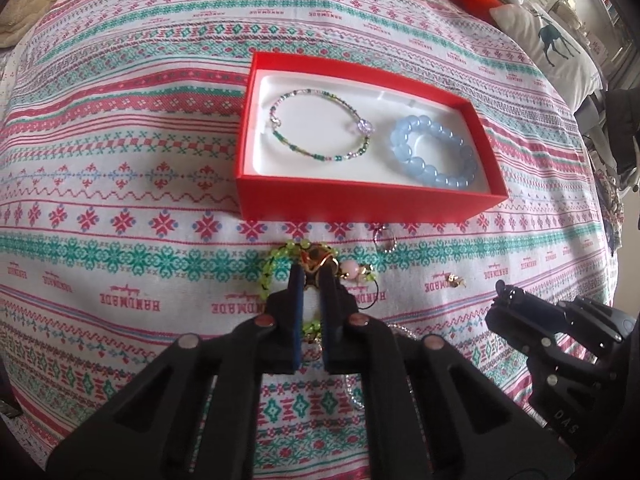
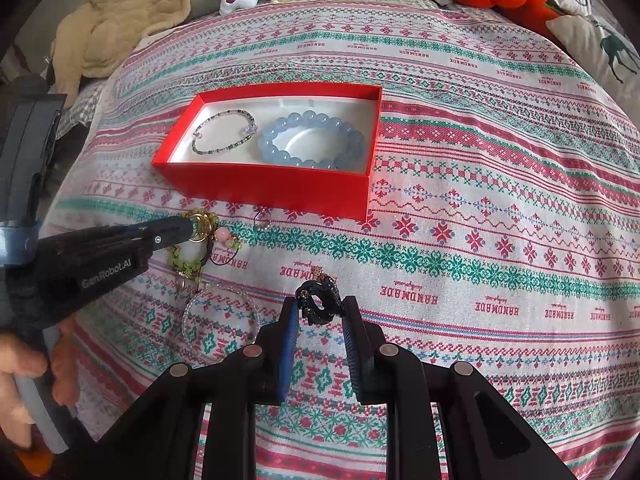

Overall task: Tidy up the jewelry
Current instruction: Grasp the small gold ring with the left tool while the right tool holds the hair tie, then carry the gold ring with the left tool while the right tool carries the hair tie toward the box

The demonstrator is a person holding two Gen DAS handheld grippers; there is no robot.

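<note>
— Pinching the gold charm (image 1: 316, 265) of the yellow-green bead bracelet (image 1: 269, 270) with the left gripper (image 1: 314, 280), jaws all but closed on it. Rest of the bracelet lying on the patterned bed cover (image 1: 120, 140), just in front of the red cardboard box (image 1: 360, 204). Good enough to lift?

— Probably, though a narrow hold. Lift slowly and straight up. Watch the pink bead (image 1: 347, 270) and the dark cord tangled just beside the charm, likely to come along.

— And the right gripper (image 2: 323, 312)?

— Jaws part-way in, pressed on either side of a small black ornament (image 2: 318, 300). Hard to tell whether raised off the cover. Keep well apart from the left side to avoid snagging.

— Where to set the green one down?

— Inside the box, on the white lining. Little room there: thin multicoloured seed-bead bracelet (image 1: 304, 151) in the left half, chunky pale-blue bead bracelet (image 1: 400, 140) in the right. Aim between the two, lower until the beads rest, and only then open.

— Anything likely to go wrong?

— Slipping off the charm mid-carry, or catching the dangling loop on the box's front wall. Carry high over the rim. Steer clear of the small clear-stone ring (image 1: 385, 240) lying near that wall.
</note>
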